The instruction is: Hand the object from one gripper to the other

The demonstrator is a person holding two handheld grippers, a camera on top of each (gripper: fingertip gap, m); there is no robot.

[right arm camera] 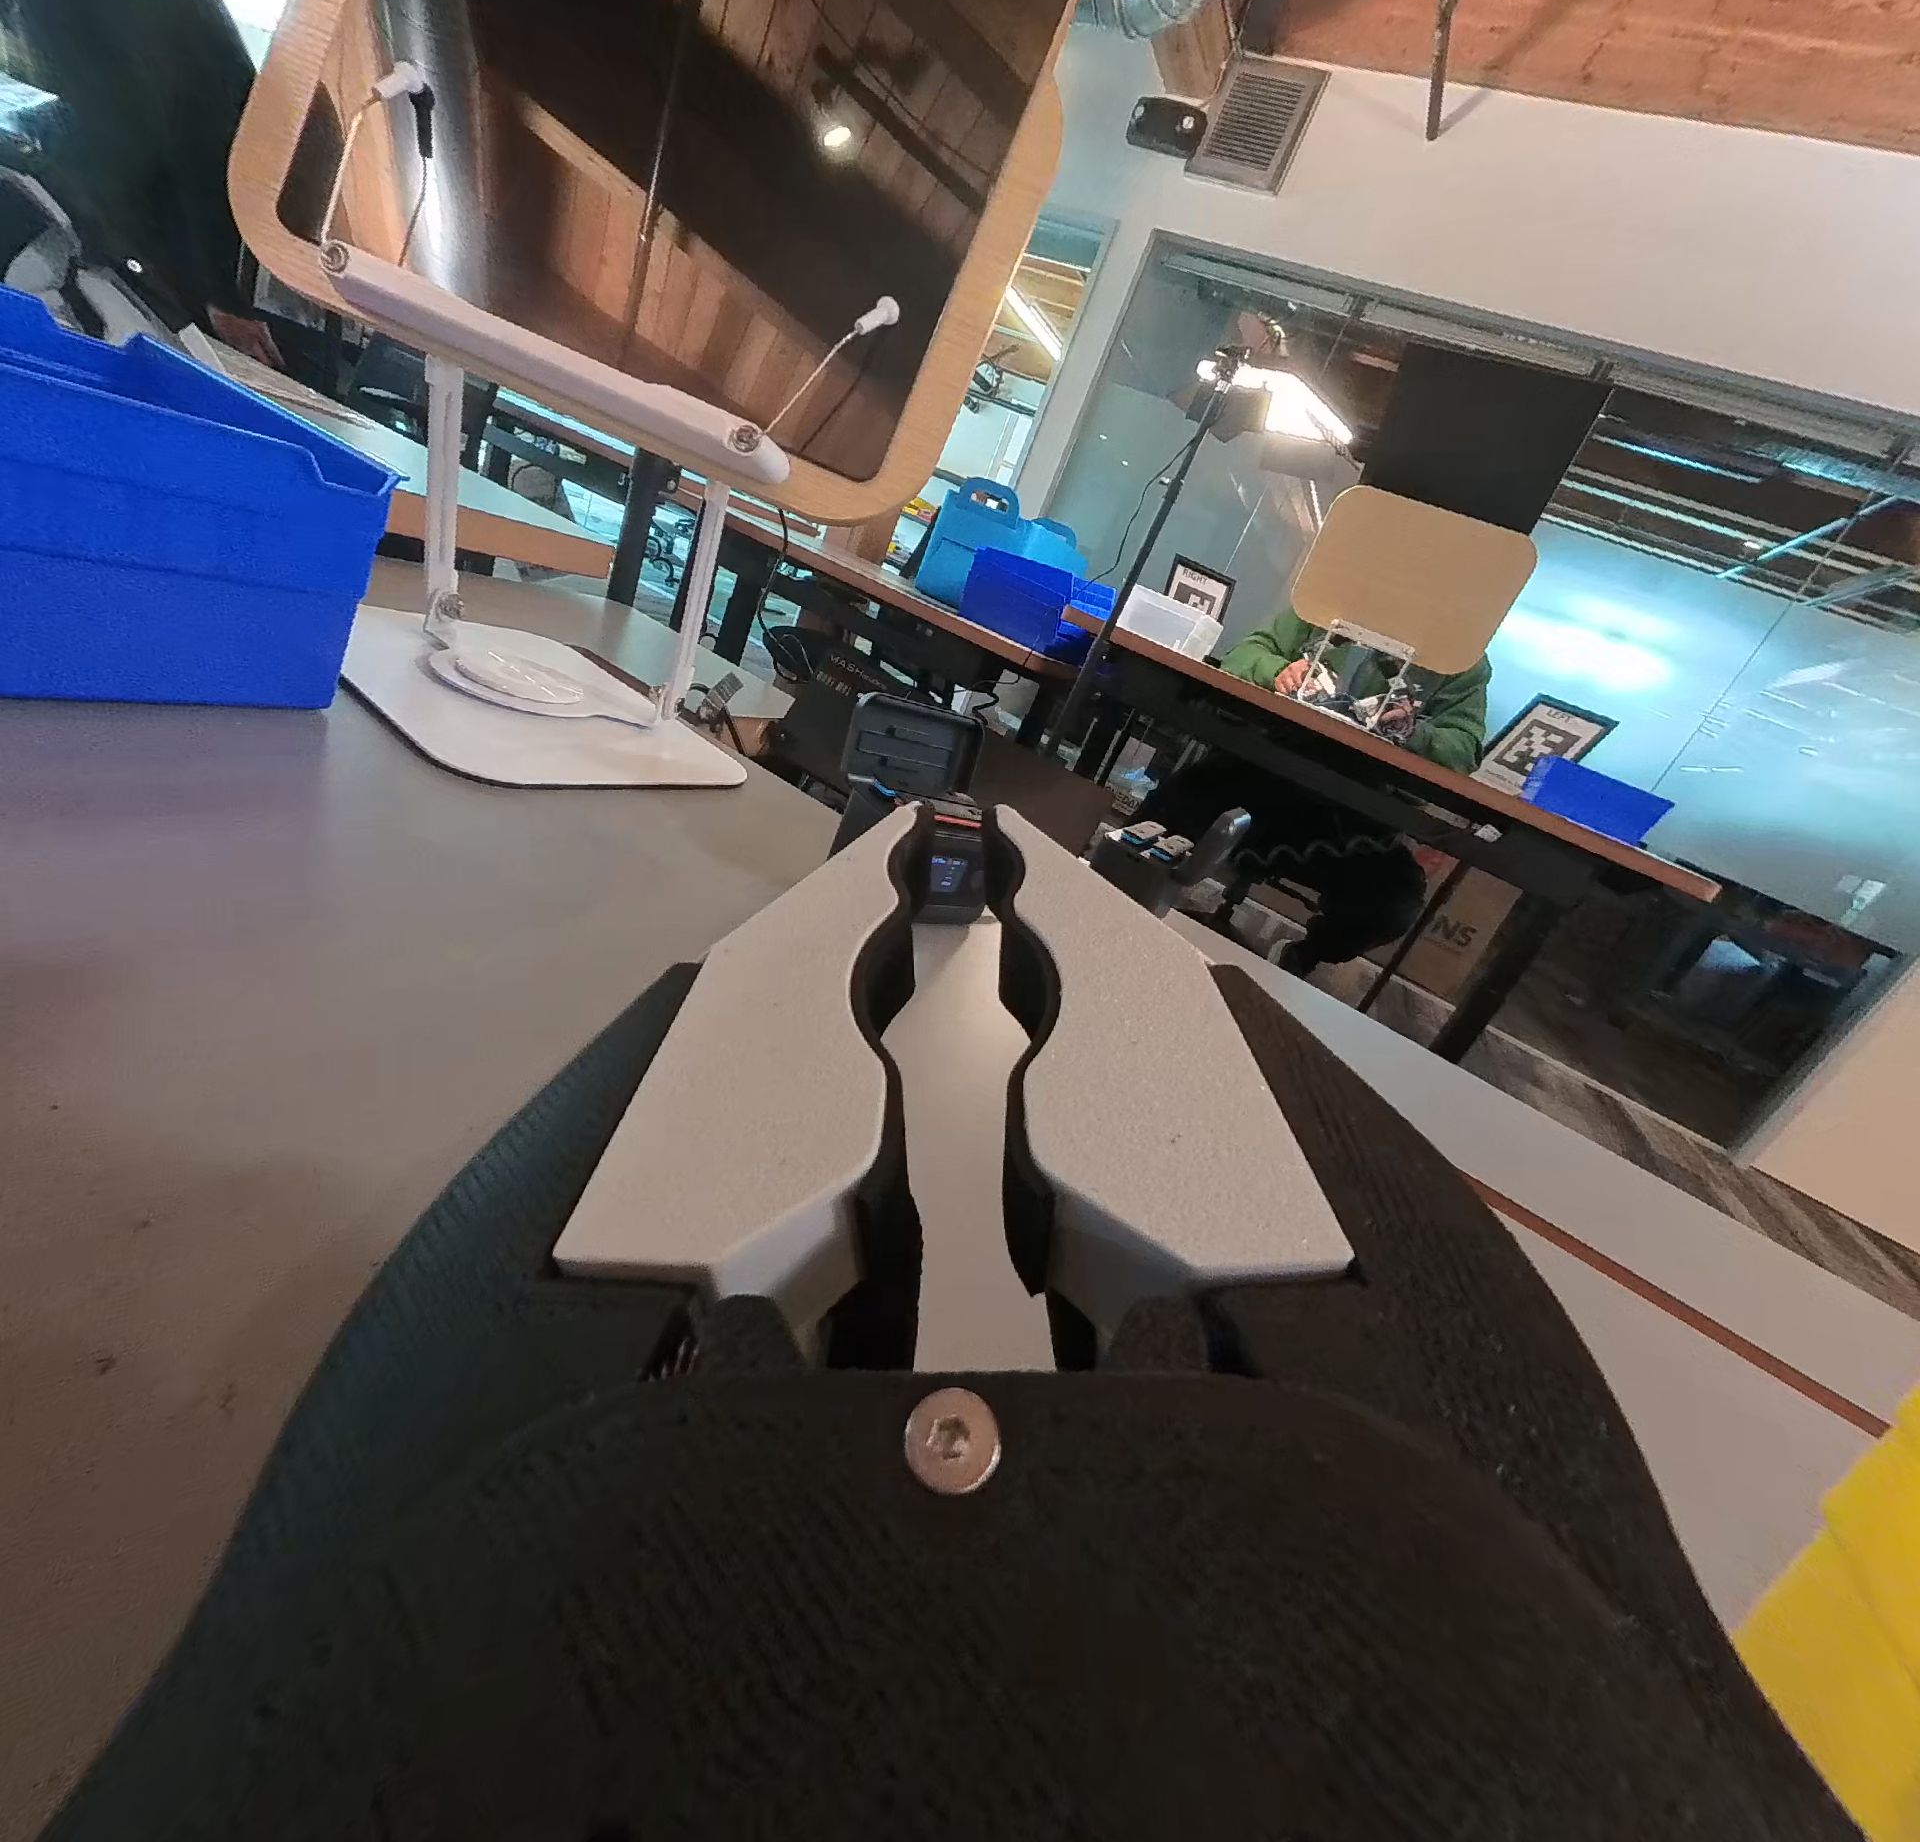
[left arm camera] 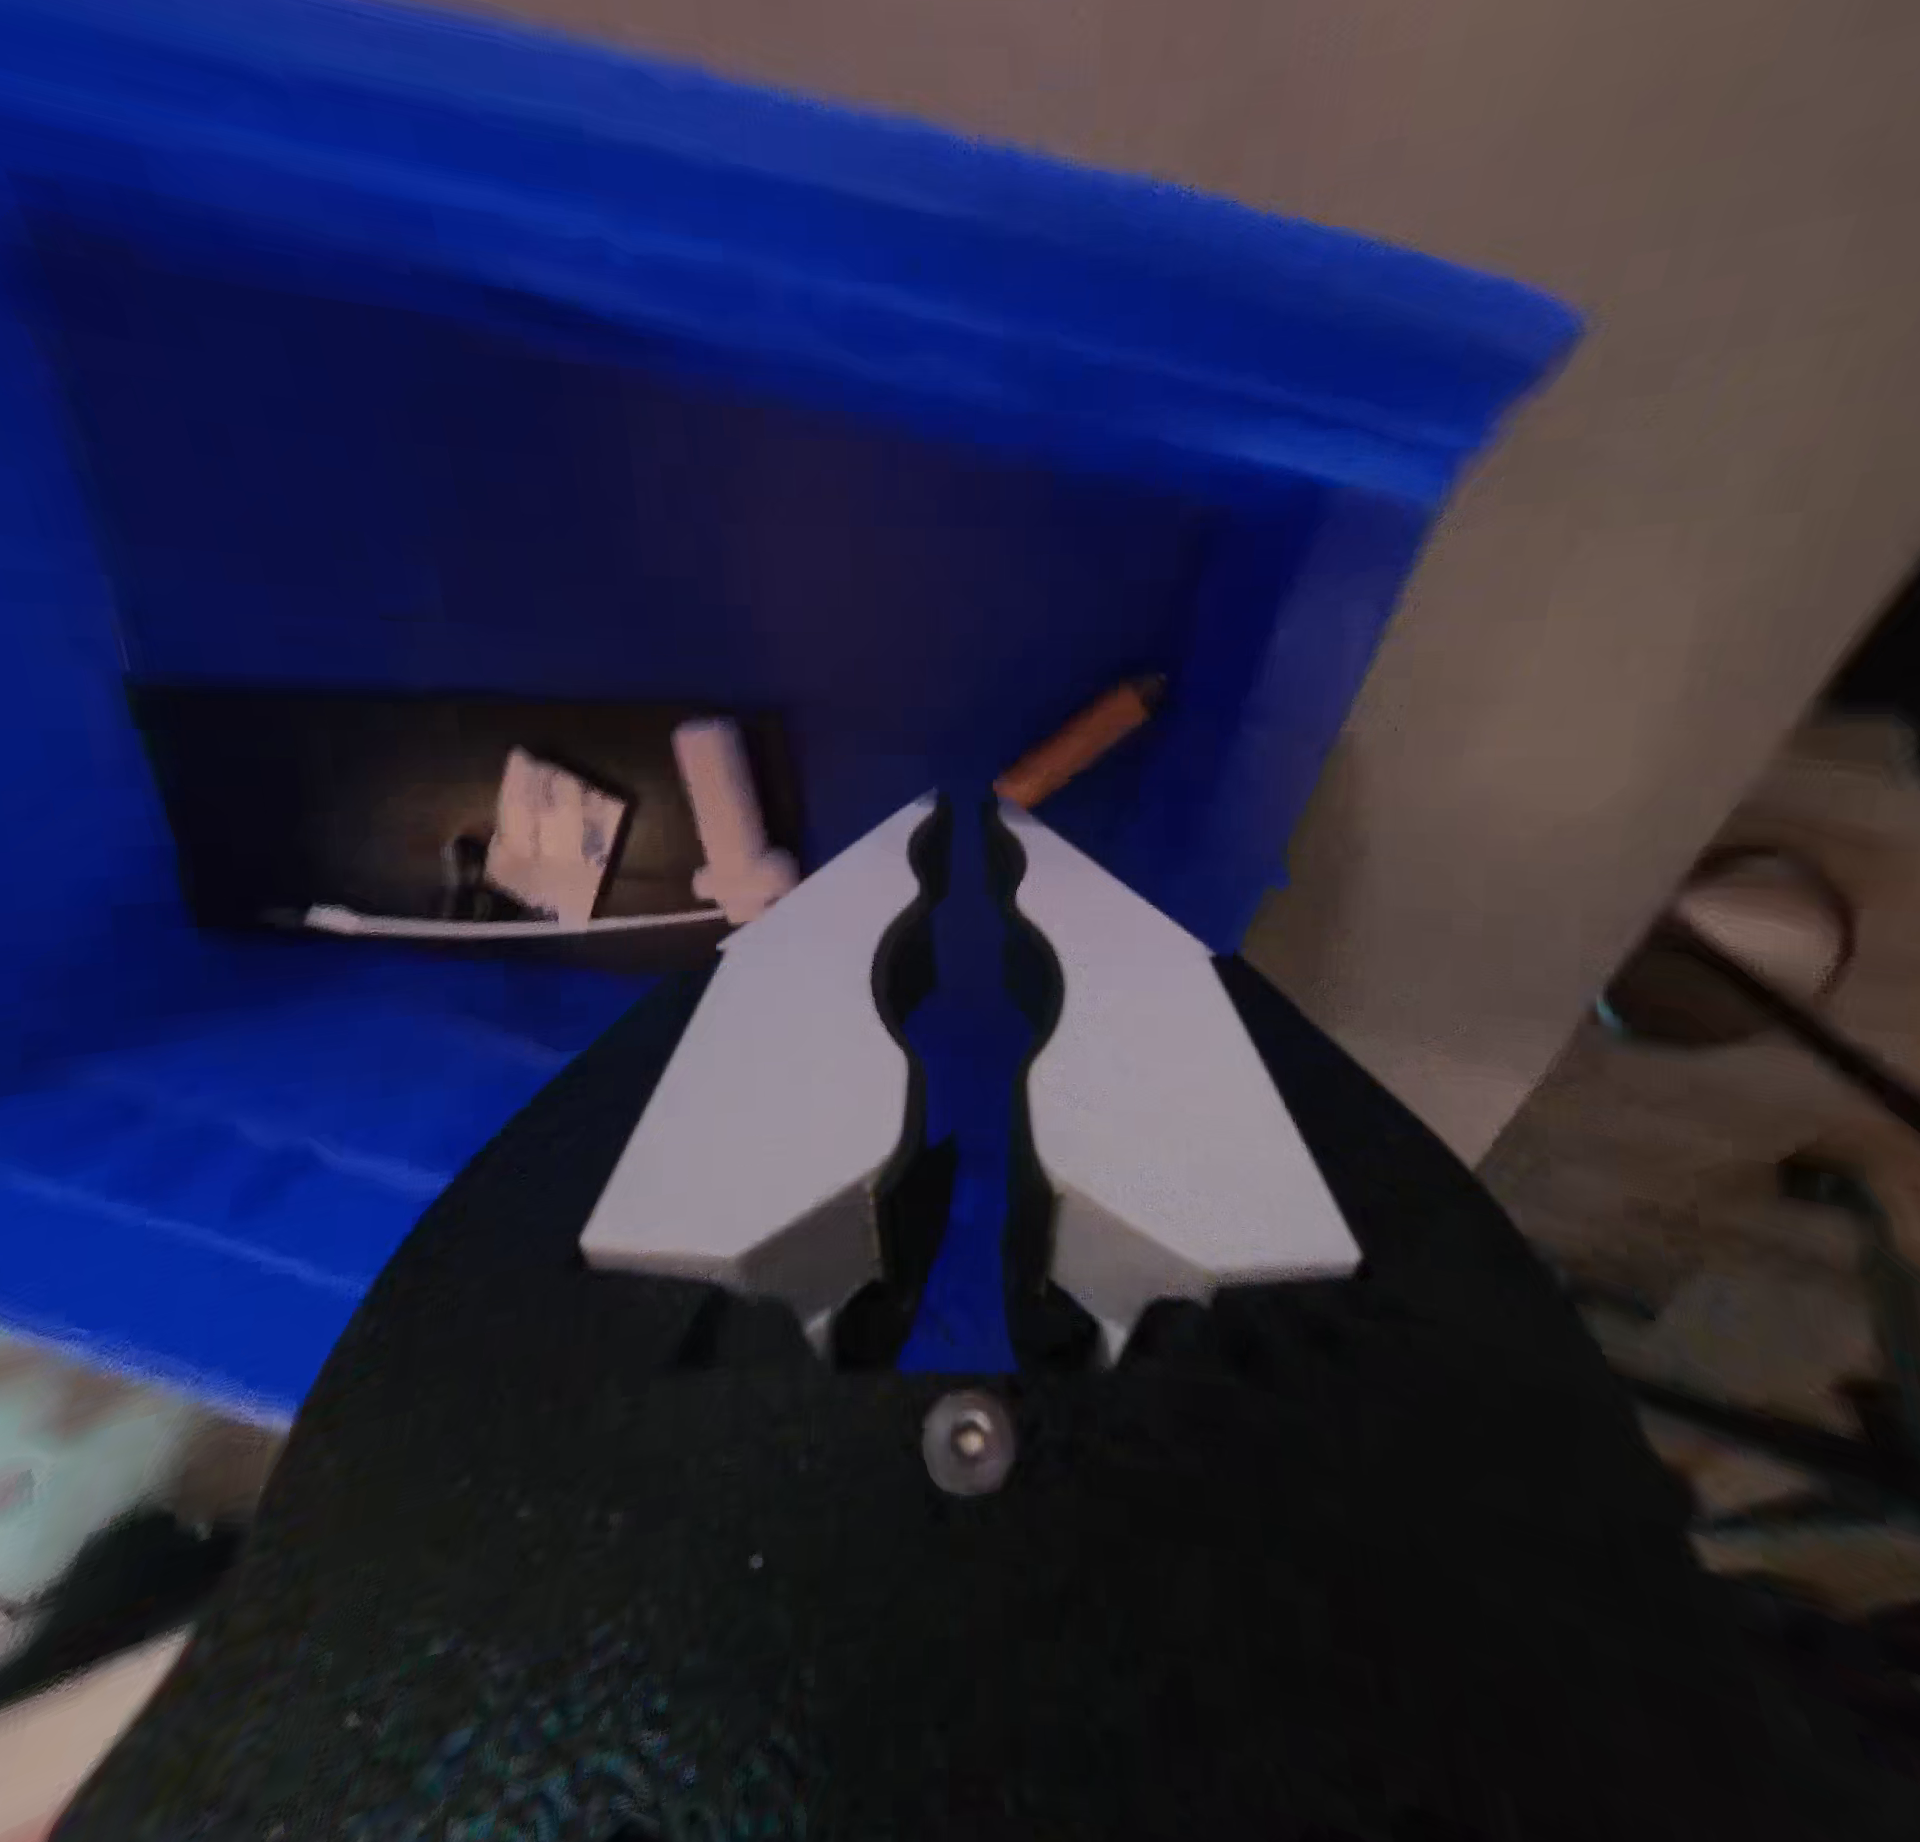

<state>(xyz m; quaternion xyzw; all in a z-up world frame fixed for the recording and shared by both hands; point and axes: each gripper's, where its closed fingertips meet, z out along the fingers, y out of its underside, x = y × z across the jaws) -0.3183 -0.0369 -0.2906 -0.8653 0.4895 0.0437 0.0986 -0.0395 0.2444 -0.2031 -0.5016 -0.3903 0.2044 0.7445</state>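
Left wrist view, blurry. Deep inside a blue bin (left arm camera: pixel 623 390), from the left: a black card (left arm camera: pixel 312 805) with white bits on it, then a white tube (left arm camera: pixel 722 805), then an orange stick (left arm camera: pixel 1081 738) in the far right corner. Pointing into that bin, the left gripper (left arm camera: pixel 968 805), open only a crack, with nothing in it. Tips just short of the orange stick, not touching it.

Right wrist view. On the left, stacked blue bins (right arm camera: pixel 156 566) on a grey table (right arm camera: pixel 208 961). Next, a mirror (right arm camera: pixel 665 182) on a white stand. In the middle, the right gripper (right arm camera: pixel 954 816), low over the table, open a crack too, holding nothing. Just past its tips, a small black device (right arm camera: pixel 943 873) with a little screen. At the bottom right, a bit of something yellow (right arm camera: pixel 1849 1584).

Probably the very first step: picking up. Most likely the orange stick as the thing to pass, but hard to be sure. Nothing grabbed yet, no pass begun.

Next: open wider on the left, reach over the stick, squeeze, lift out of the bin. Then bring the right one up to meet it.
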